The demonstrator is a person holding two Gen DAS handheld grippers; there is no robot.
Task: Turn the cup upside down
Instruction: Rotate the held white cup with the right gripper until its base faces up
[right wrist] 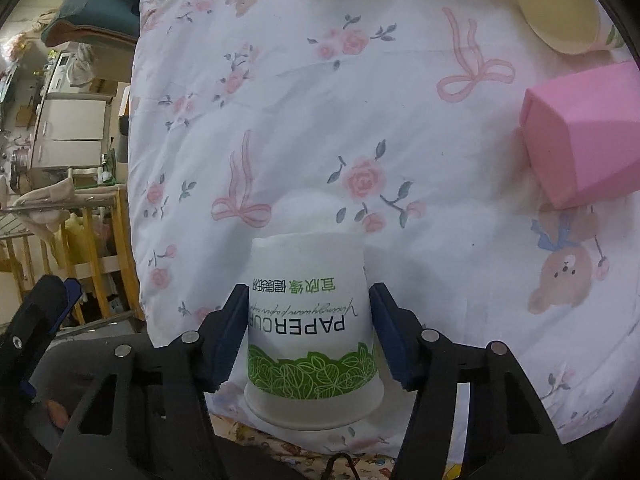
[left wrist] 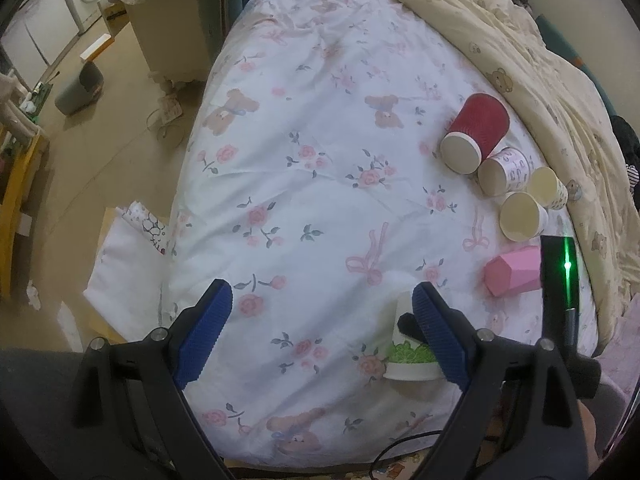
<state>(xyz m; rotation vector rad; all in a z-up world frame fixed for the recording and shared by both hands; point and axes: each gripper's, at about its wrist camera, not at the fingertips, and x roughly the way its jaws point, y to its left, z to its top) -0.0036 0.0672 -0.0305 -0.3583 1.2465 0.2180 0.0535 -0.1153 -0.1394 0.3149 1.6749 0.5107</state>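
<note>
A white paper cup (right wrist: 310, 328) with a green leaf band and inverted "PAPER CUP" print stands upside down, rim down, on the floral bedsheet (right wrist: 360, 100). My right gripper (right wrist: 306, 320) brackets it; the blue pads sit at its sides, the left pad touching and a sliver of gap at the right. The same cup shows in the left wrist view (left wrist: 408, 348), partly hidden behind my left gripper's right finger. My left gripper (left wrist: 320, 304) is open and empty above the sheet, left of the cup.
A pink faceted cup (left wrist: 514, 270) lies on its side nearby, also in the right wrist view (right wrist: 584, 136). A red ribbed cup (left wrist: 476, 132) and several small paper cups (left wrist: 520, 200) lie toppled at the right. A cream quilt (left wrist: 540, 60) borders them. The bed edge drops at left.
</note>
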